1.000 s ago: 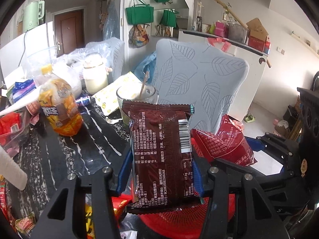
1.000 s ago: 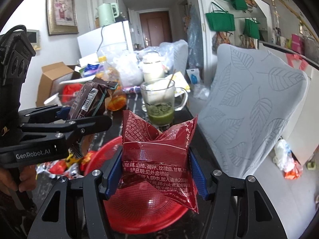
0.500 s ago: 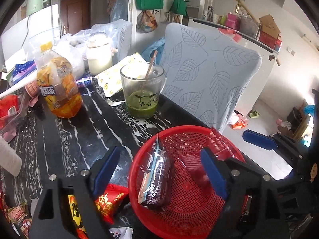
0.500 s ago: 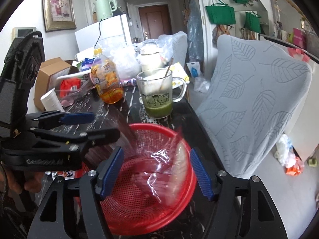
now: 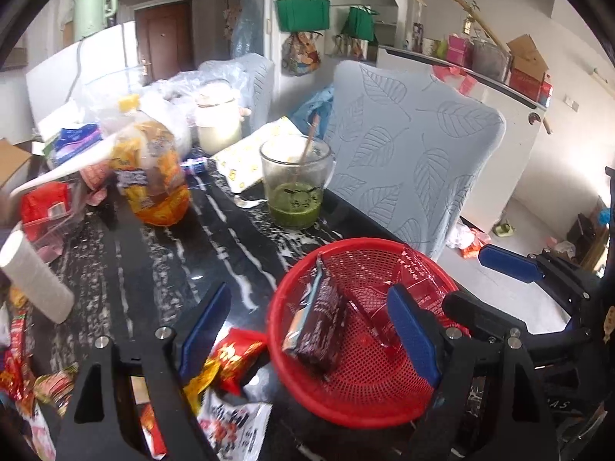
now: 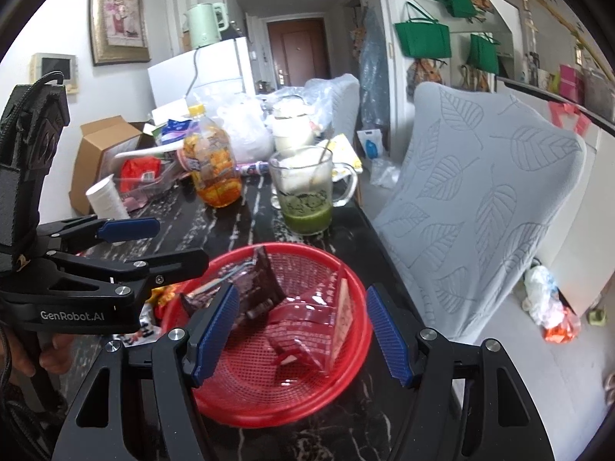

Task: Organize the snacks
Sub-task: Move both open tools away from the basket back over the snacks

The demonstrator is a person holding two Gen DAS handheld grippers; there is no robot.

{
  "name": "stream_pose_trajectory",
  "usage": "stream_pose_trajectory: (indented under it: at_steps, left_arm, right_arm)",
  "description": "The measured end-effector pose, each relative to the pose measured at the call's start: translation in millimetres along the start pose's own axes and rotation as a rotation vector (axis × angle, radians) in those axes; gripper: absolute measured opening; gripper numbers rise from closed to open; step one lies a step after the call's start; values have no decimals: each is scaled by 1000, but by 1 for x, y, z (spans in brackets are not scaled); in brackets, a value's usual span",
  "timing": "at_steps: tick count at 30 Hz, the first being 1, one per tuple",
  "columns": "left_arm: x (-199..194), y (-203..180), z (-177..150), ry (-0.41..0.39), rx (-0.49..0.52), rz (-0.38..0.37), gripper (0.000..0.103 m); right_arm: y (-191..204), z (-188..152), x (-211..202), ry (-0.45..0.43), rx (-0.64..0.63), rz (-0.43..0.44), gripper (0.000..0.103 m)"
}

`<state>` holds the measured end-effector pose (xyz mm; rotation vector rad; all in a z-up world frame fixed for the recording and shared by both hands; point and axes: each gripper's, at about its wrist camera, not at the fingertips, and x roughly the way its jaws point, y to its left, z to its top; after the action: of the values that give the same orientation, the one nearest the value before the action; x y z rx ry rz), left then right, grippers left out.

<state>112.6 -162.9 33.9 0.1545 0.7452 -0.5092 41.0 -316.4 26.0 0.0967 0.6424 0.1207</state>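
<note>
Red basket (image 5: 369,403), lower centre, now holds both just-dropped packets, brown (image 5: 319,326) and red (image 6: 307,319), each hand-held gripper wide open and empty, freeing them for more snacks.

One red basket (image 5: 348,403) (image 6: 269,395) sits near, on the right of the table, with two snack packets in it: one dark brown (image 5: 317,324) (image 6: 253,292), one red (image 5: 378,307) (image 6: 311,326). To its left lie at least three more loose packets (image 5: 234,357); the heap is too jumbled to count exactly. Farther off stand one glass mug (image 5: 296,184) (image 6: 305,192), one orange bottle (image 5: 152,176) (image 6: 213,169) and one white jar (image 5: 217,121) (image 6: 290,126). At far left lies one paper cup (image 5: 36,274) (image 6: 105,196). Three green bags (image 5: 303,13) (image 6: 423,38) hang on the far wall.
</note>
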Motion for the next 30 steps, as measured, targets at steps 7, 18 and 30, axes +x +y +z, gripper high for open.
stream_pose_trajectory:
  at_steps: [7,18,30]
  left_arm:
    - [-36,13,-15,-41,-52,79,83]
    - [-90,32,-42,-100,-129,194,83]
    - [-137,51,-76,-145,-219,310,83]
  right_arm:
    - [27,1,-10,-18,-66,75,69]
    - [73,-1,-28,-48,-168,188,70]
    - [117,-3,-34,-46,-273,336,70]
